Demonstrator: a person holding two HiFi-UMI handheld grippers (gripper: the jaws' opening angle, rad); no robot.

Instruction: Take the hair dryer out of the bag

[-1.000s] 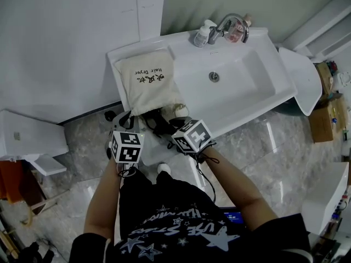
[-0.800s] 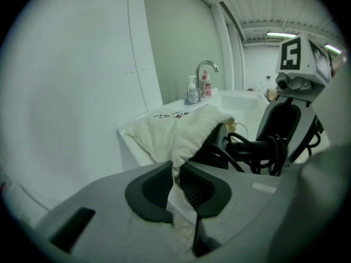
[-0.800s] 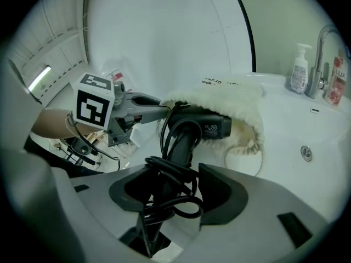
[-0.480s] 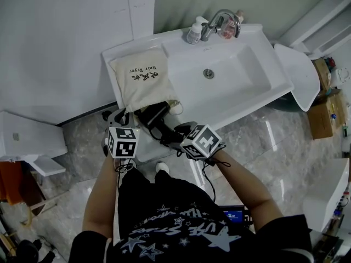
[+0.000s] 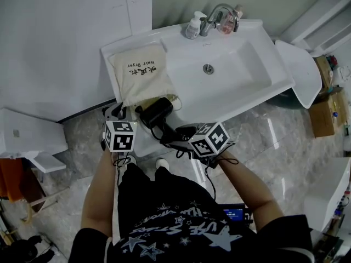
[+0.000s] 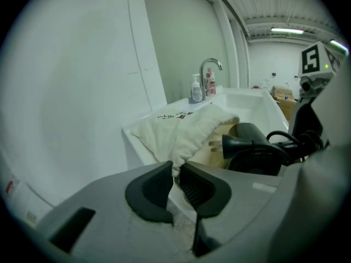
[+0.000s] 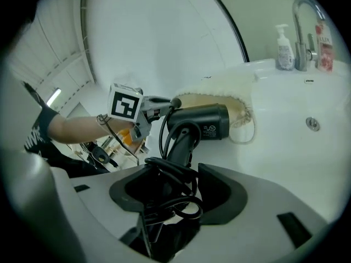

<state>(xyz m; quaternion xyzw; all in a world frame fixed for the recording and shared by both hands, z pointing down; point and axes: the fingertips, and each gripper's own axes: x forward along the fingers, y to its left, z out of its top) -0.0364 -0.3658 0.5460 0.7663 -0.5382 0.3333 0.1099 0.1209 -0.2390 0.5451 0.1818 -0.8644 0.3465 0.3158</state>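
A cream drawstring bag printed "Hair Dryer" lies on the left ledge of the white basin, also in the left gripper view. The black hair dryer is out of the bag's mouth, its barrel just in front of the opening. My right gripper is shut on the dryer's handle and coiled cord. My left gripper is shut on the bag's near corner, pinning it at the counter edge. In the head view both grippers sit below the counter's front edge.
The white sink with drain fills the counter's right part. A tap, a soap pump bottle and a pink bottle stand at the back. A white wall is at left; grey marble floor lies below.
My right gripper has drawn the hair dryer back toward me, out of the bag's mouth. The left gripper has kept its hold on the bag's corner.
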